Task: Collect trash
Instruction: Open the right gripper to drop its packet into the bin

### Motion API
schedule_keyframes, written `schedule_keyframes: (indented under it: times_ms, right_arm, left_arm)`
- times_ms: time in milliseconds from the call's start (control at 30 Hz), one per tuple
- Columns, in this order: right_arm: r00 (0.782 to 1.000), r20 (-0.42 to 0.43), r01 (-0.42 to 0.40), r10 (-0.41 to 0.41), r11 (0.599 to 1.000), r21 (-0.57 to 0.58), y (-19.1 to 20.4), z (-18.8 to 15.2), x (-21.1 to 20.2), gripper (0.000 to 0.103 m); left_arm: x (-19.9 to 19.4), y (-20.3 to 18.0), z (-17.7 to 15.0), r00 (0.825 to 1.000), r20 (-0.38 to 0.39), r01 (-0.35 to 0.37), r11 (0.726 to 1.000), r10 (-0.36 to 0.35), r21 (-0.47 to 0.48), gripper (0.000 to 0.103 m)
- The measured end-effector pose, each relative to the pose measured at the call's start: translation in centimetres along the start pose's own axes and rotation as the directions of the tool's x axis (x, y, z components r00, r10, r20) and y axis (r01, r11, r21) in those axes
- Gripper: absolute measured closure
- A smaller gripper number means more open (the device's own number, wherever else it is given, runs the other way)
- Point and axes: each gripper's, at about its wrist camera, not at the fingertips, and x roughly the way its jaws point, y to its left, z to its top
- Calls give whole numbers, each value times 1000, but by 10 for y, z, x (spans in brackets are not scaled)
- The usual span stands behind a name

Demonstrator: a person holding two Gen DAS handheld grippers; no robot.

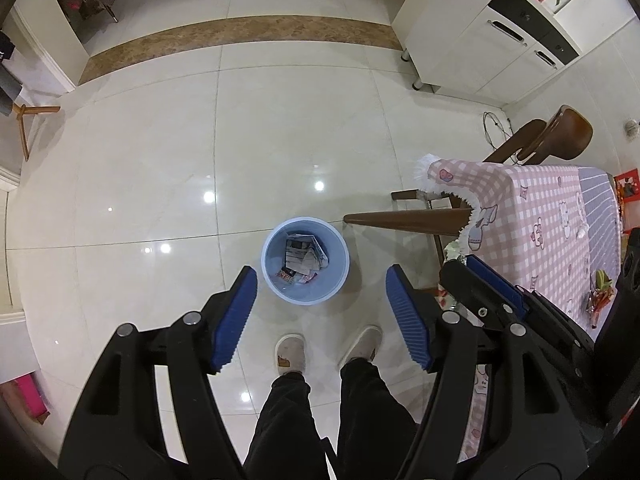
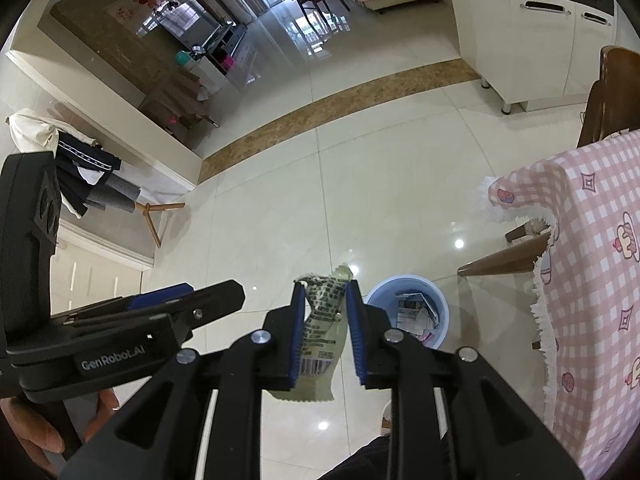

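A light blue trash bin [image 1: 305, 266] stands on the tiled floor with paper scraps and wrappers [image 1: 304, 258] inside. My left gripper [image 1: 320, 280] is open and empty, held high above the bin. My right gripper [image 2: 326, 294] is shut on a crumpled pale green snack wrapper [image 2: 322, 332] with a barcode, held in the air to the left of the bin [image 2: 408, 308]. The right gripper also shows at the right of the left wrist view [image 1: 492, 288], beside the table edge. The left gripper shows at the left of the right wrist view [image 2: 160, 304].
A table with a pink checked cloth [image 1: 540, 216] [image 2: 592, 248] stands to the right, more litter [image 1: 600, 292] on it. A wooden chair [image 1: 552, 136] and a bench [image 1: 408, 220] stand by it. White cabinets [image 1: 480, 28] are behind. My feet [image 1: 292, 354] stand near the bin.
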Motion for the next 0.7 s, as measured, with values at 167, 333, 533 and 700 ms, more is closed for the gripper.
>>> schedule_keyframes:
  times_ms: [167,333,533,700]
  right_arm:
    - [1000,1,-6,6,1000,16,-10,-3,-4,80]
    - [1000,5,-11,11,999,41,-27,-6,-12,80]
    - [1000,22,-15,13,997,80,-52,-12,-29,80]
    - [998,67,-4,-5,992,129,-90,-16,-59,80]
  left_arm:
    - [2,-10,-3,1000,-6,-9,1000,9,9,36]
    - [4,-27,-8,1000,-11,-17,999,18,35,36]
    - [7,-59,-12,1000,-14,-23,997,24,76,36]
    - [6,-111,-13,1000,-6,-11,989,12,144,36]
